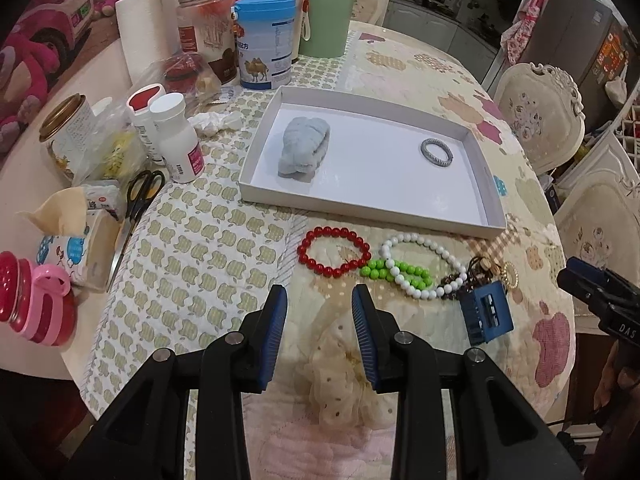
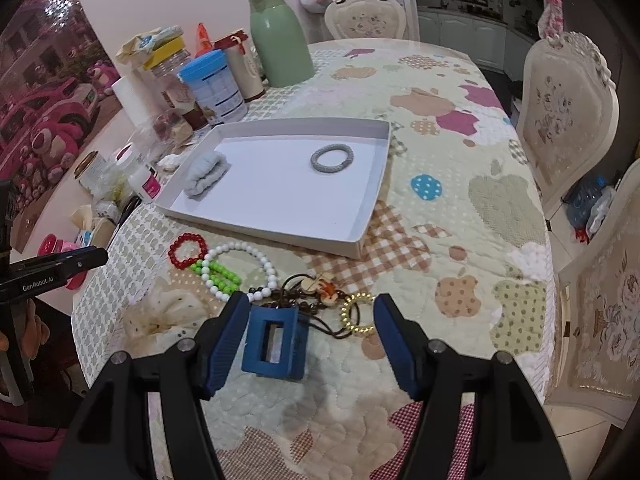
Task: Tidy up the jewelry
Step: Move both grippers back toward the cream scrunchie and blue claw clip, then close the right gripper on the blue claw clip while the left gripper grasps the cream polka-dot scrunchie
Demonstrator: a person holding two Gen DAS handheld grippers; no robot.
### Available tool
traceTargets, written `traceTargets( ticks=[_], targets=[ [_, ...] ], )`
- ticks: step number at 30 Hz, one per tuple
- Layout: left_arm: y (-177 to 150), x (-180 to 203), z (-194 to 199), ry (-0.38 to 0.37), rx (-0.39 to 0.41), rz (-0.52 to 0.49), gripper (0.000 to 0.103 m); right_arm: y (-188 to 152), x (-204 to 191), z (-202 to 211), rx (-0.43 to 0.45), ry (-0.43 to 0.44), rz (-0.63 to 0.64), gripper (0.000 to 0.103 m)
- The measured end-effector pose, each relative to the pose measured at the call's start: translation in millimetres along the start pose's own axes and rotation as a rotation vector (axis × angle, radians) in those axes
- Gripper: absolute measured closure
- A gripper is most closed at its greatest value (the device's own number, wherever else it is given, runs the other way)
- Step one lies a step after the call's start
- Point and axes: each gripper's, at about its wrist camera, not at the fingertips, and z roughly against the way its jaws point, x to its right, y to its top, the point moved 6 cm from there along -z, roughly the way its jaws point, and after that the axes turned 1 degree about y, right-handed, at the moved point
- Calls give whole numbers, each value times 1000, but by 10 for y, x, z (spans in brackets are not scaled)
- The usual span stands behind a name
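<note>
A white tray (image 1: pixel 486 184) holds a pale blue scrunchie (image 1: pixel 306 148) and a grey hair tie (image 1: pixel 437 152). In front of it on the quilt lie a red bead bracelet (image 1: pixel 334 257), a green bead bracelet (image 1: pixel 396 272), a white bead necklace (image 1: pixel 424 264), a blue hair claw (image 1: pixel 486 314) and a gold ring tie (image 2: pixel 358 314). A cream scrunchie (image 1: pixel 344 376) lies under my open, empty left gripper (image 1: pixel 319 328). My right gripper (image 2: pixel 310 340) is open, with the blue claw (image 2: pixel 274 344) between its fingers near the left one.
Bottles, tins, scissors (image 1: pixel 138 200), a tissue pack (image 1: pixel 72 236) and a green flask (image 1: pixel 326 8) crowd the table's left and back. Cream chairs (image 2: pixel 568 120) stand along the right side. Dark cords and wooden charms (image 2: pixel 316 292) tangle beside the claw.
</note>
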Motion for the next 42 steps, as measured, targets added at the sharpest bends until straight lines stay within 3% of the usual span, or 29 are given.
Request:
traceTargets(
  ticks=[15, 20, 33, 42],
  targets=[
    [-127, -24, -48, -13, -24, 4, 79, -278, -207, -197, -75, 3, 38, 35],
    [-232, -46, -156, -113, -83, 38, 79, -413, -276, -360, -113, -7, 48, 26],
    [-510, 91, -457, -206, -208, 34, 77, -426, -341, -642, -160, -41, 50, 26],
    [-634, 162, -693, -159, -266, -10, 76, -454, -324, -876, -221, -64, 48, 26]
  ],
)
